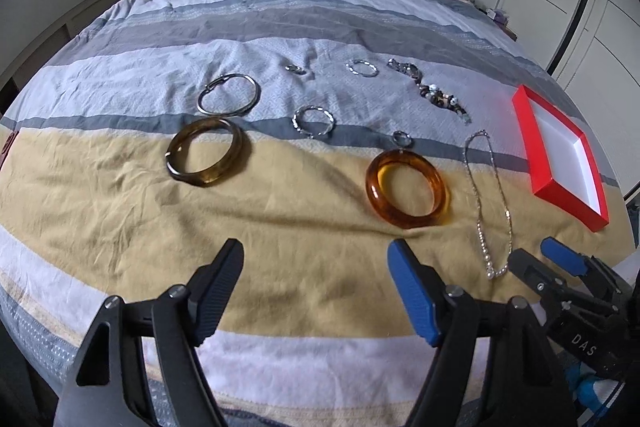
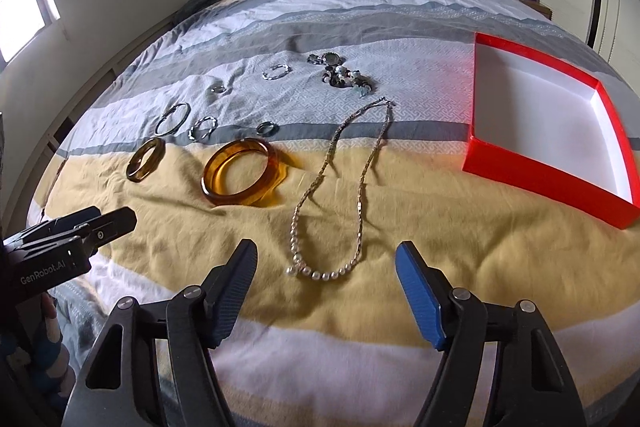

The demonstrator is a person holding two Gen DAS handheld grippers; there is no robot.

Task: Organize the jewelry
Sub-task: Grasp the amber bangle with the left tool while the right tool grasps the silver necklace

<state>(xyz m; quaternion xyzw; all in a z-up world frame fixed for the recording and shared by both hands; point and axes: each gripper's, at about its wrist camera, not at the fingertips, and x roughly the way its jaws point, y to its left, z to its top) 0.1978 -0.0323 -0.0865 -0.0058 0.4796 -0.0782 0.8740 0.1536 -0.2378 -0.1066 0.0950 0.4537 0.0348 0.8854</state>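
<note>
So the jewelry's all spread out on a striped bedspread [image 1: 120, 211]. Both grippers hang over the near yellow band with nothing in them. The left gripper [image 1: 316, 267] has its jaws wide apart, short of the amber bangle [image 1: 408, 189]. The right gripper [image 2: 326, 265] is spread too, with the pearl end of the necklace [image 2: 320, 273] lying on the cover between its fingertips, not pinched. A darker bangle [image 1: 205, 151] and a silver hoop bracelet [image 1: 229, 94] sit further left, and the red box [image 2: 492, 163], open and white inside, sits off to the right.
</note>
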